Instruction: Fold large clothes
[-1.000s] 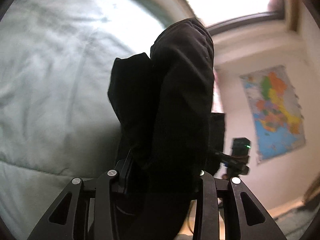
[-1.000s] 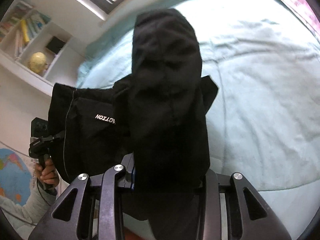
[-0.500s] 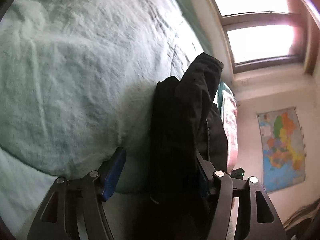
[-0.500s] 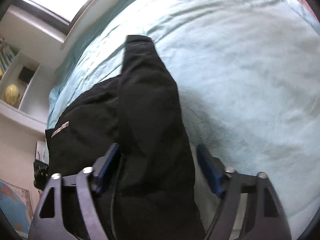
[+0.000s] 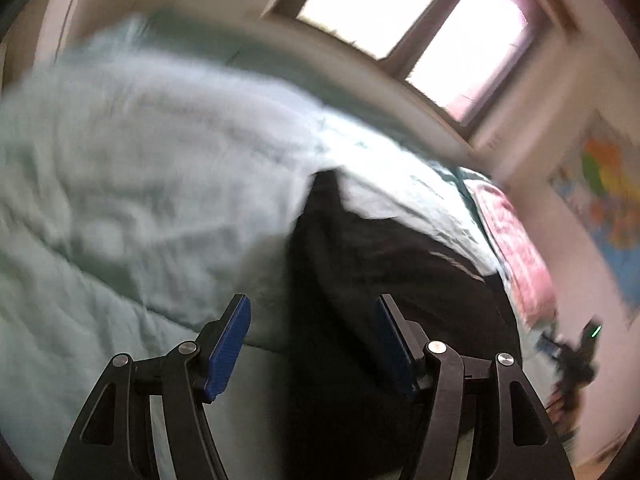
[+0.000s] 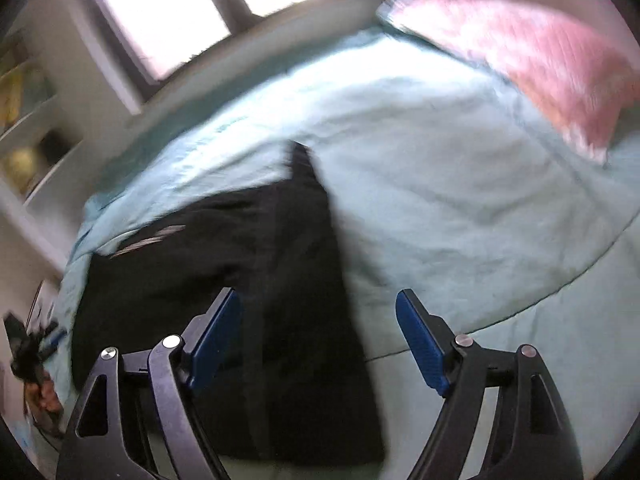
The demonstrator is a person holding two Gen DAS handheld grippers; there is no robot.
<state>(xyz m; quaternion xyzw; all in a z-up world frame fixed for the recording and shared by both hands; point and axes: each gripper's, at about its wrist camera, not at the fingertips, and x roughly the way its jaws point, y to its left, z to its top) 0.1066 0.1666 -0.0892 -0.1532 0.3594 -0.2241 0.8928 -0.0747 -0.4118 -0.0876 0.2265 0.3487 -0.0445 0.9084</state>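
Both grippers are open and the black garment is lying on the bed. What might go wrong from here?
1. The black garment looks uneven, with one narrow end sticking out, so the next fold may come out crooked.
2. The left gripper and right gripper have just been opening with cloth between the pads; pulling away could snag it.
3. The soft, wrinkled duvet may let the fold slump.

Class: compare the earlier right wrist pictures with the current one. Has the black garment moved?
Yes. The garment, earlier hanging from the tongs, now lies flat on the bedspread; the right tongs have just opened, pads clear of it.
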